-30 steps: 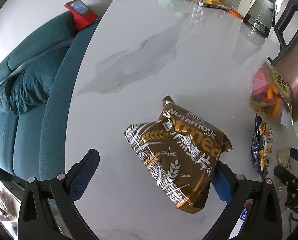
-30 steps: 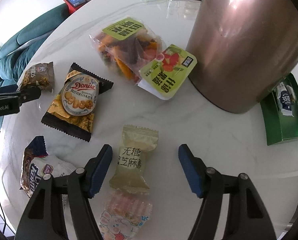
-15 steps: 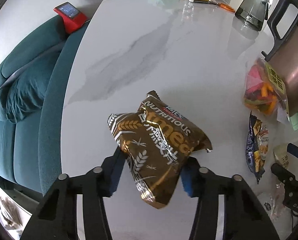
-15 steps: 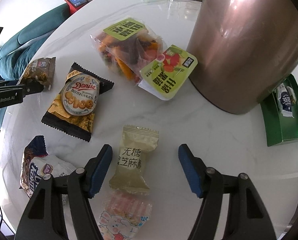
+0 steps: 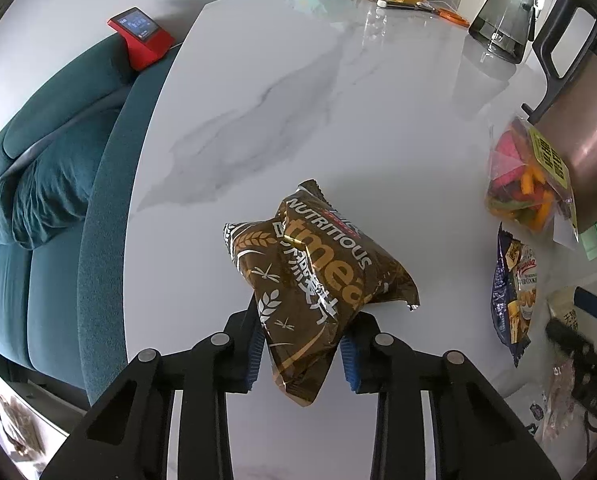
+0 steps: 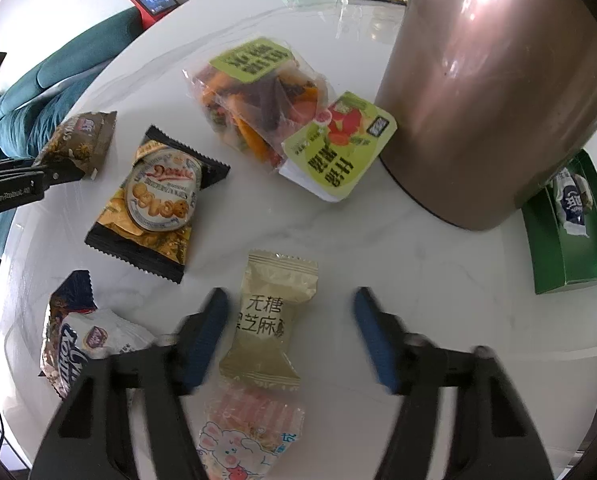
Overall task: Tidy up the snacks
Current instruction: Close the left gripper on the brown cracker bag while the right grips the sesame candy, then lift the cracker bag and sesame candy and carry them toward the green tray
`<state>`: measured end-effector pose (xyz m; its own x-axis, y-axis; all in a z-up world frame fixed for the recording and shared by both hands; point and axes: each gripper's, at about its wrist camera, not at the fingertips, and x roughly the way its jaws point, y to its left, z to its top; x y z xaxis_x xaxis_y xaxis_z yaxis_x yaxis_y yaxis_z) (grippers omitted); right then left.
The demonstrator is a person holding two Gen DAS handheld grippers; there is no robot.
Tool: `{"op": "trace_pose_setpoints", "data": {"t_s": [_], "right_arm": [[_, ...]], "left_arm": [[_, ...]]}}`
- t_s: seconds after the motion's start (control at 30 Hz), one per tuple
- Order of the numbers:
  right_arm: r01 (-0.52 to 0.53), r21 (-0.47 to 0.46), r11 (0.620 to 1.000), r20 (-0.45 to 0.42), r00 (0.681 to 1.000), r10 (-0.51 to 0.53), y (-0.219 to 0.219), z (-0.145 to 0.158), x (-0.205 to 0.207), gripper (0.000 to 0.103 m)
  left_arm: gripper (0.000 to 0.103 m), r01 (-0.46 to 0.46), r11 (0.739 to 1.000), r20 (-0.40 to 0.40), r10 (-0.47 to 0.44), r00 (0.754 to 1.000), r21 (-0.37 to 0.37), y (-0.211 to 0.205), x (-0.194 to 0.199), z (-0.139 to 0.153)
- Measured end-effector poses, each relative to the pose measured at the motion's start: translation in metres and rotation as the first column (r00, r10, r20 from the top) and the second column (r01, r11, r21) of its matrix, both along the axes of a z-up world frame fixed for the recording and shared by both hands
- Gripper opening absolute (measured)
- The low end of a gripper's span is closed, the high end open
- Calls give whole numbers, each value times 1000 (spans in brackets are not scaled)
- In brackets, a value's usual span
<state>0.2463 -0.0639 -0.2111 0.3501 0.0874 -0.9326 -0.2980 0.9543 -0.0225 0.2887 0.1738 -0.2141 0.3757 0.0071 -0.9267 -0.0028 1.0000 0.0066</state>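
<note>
My left gripper (image 5: pixel 301 354) is shut on a brown oatmeal packet (image 5: pixel 314 280) and holds it just above the white marble table (image 5: pixel 282 120). The packet (image 6: pixel 78 140) and the left gripper (image 6: pixel 26 184) also show at the left of the right wrist view. My right gripper (image 6: pixel 290 332) is open and empty, its fingers either side of a pale beige candy packet (image 6: pixel 272 320) lying on the table. A pink rabbit packet (image 6: pixel 246 432) lies just below it.
A Danisa cookie packet (image 6: pixel 158 200), a clear bag of mixed dried fruit (image 6: pixel 266 100), a green-labelled cup (image 6: pixel 338 152) and a blue-white packet (image 6: pixel 86 340) lie around. A copper kettle (image 6: pixel 490 92) stands right, a green box (image 6: pixel 566 232) beyond. A teal sofa (image 5: pixel 50 184) borders the table's left edge.
My left gripper closed on the oatmeal packet and lifted it slightly. My right gripper stayed open and shifted a little over the beige candy packet.
</note>
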Motion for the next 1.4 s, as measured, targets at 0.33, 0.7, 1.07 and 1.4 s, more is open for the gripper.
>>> {"op": "trace_pose_setpoints", "data": {"t_s": [0.33,0.7,1.07,1.4], "right_arm": [[-12,-2,1000,4,1000,13,1,2,3,0],[-14,2,1000,12,1000,14,1,4,-3,0],[-18,32,999,40,999,16,-6,14,-13,0],[-30,55,998,65,998,26,-16,32,-24,0]], "left_arm": [[28,0,1000,3,0,1000,0,-1,0,1],[25,-19,999,26,20,999,-26,3,-5,2],[24,-20,999,70,23,997,-39,4,-16,14],[24,0,999,124,5,992,-44,-8,-44,40]]}}
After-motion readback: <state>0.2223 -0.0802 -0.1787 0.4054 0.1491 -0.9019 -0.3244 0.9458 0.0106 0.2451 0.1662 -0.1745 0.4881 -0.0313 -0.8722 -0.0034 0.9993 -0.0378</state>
